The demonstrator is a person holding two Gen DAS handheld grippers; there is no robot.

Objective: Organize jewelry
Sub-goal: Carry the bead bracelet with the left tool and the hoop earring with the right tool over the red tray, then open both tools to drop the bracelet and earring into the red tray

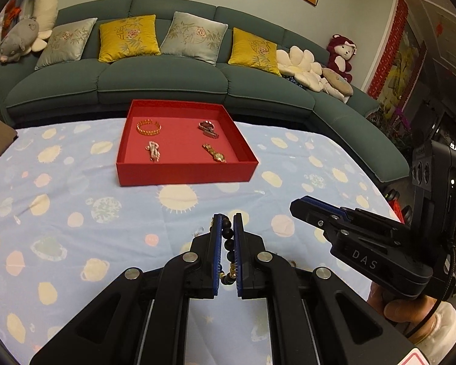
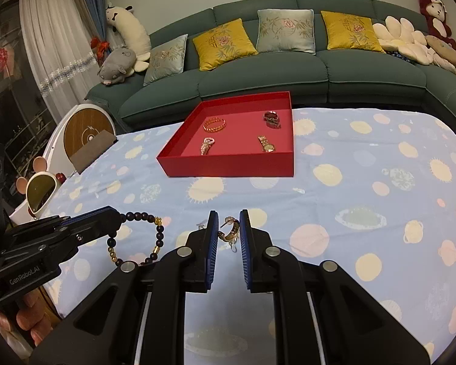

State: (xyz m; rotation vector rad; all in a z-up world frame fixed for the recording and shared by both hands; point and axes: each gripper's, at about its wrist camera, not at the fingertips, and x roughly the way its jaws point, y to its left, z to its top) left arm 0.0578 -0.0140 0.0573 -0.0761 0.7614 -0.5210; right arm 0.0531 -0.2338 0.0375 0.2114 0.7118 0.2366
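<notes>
While over the cloth (image 1: 76, 188) | left gripper (image 1: 227, 225) clamped on bead bracelet (image 2: 155, 234), strand hanging between pads | right gripper (image 2: 229, 228) parted around gold earring (image 2: 230, 231), touching left pad, grip unclear | red tray (image 1: 185, 172) beyond, holding bangle (image 1: 149, 127), two watches, pearl piece.

One red tray (image 2: 228, 164), four jewelry pieces inside, one beaded bracelet (image 2: 143, 237), one gold earring (image 2: 229, 233), four sofa cushions, two claws.
</notes>
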